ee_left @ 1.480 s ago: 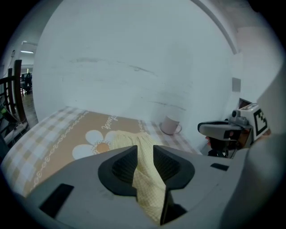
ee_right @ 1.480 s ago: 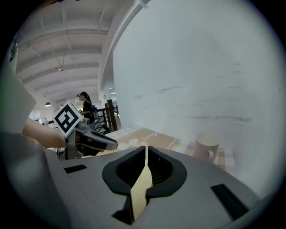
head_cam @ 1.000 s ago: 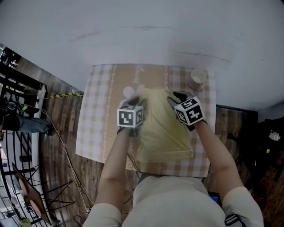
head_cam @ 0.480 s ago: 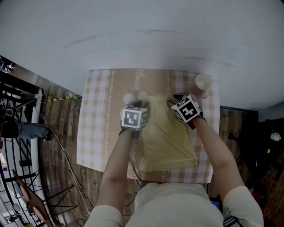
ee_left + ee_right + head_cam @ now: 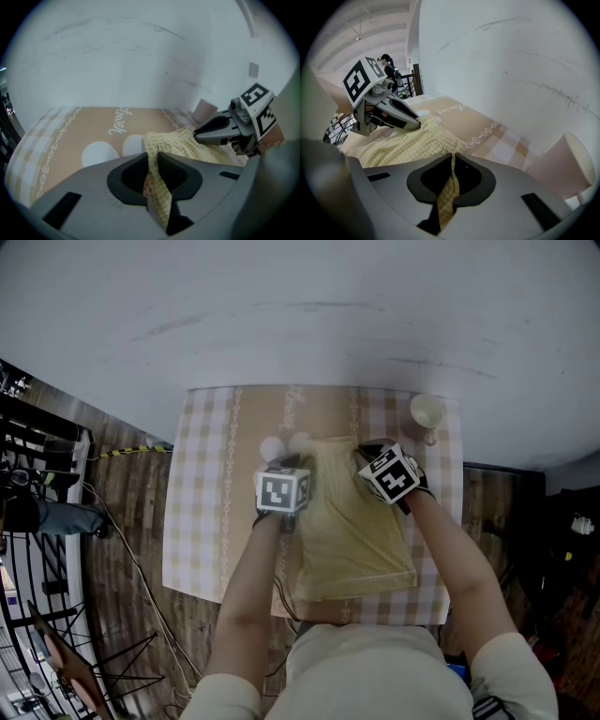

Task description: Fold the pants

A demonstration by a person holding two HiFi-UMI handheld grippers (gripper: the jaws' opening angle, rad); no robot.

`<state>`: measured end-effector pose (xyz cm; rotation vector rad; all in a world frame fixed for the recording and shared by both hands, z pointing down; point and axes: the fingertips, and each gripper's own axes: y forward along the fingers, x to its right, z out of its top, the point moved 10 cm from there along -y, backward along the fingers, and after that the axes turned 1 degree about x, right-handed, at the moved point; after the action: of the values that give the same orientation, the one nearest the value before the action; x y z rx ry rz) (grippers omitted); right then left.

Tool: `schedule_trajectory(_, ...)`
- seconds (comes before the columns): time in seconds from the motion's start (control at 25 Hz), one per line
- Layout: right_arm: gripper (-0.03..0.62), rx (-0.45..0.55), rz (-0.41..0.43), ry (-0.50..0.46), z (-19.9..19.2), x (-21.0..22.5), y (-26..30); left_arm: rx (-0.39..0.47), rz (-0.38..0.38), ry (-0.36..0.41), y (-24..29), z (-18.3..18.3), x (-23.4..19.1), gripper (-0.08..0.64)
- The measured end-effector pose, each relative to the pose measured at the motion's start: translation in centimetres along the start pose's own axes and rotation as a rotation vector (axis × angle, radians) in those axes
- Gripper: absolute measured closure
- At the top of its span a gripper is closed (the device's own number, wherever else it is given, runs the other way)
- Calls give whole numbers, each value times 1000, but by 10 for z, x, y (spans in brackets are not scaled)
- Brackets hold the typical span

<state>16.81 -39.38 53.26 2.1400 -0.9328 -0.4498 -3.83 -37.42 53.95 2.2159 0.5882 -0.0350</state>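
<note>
The yellow checked pants (image 5: 352, 521) lie flat on the checked tablecloth (image 5: 202, 512), waistband toward the wall. My left gripper (image 5: 292, 459) is at the waistband's left corner. Its jaws are closing, and a fold of the pants (image 5: 154, 187) is pinched between them. At the right corner my right gripper (image 5: 366, 452) also has its jaws closing, nipped tight on the waistband edge (image 5: 449, 185). The right gripper (image 5: 220, 131) shows across the cloth in the left gripper view. The left gripper (image 5: 391, 115) shows likewise in the right gripper view.
A pale cup (image 5: 427, 413) stands at the table's far right corner, close to my right gripper. A white wall (image 5: 309, 315) runs directly behind the table. Wooden floor (image 5: 127, 512), black railings and a cable lie to the left. A person stands far off by the railings.
Both grippers sank onto the waistband's far corners, and their jaws, wide apart before, have come together on the fabric. The pants lie much as they did.
</note>
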Motion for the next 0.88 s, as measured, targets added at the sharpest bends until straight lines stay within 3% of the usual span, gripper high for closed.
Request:
schedule_trajectory(0.48, 575, 206, 46, 32, -4, -18, -74, 169, -32, 14, -60, -4, 35, 503)
schedule_trajectory(0.88, 575, 315, 104, 9, -27, -58, -132, 241, -39, 23, -117, -43, 73, 503)
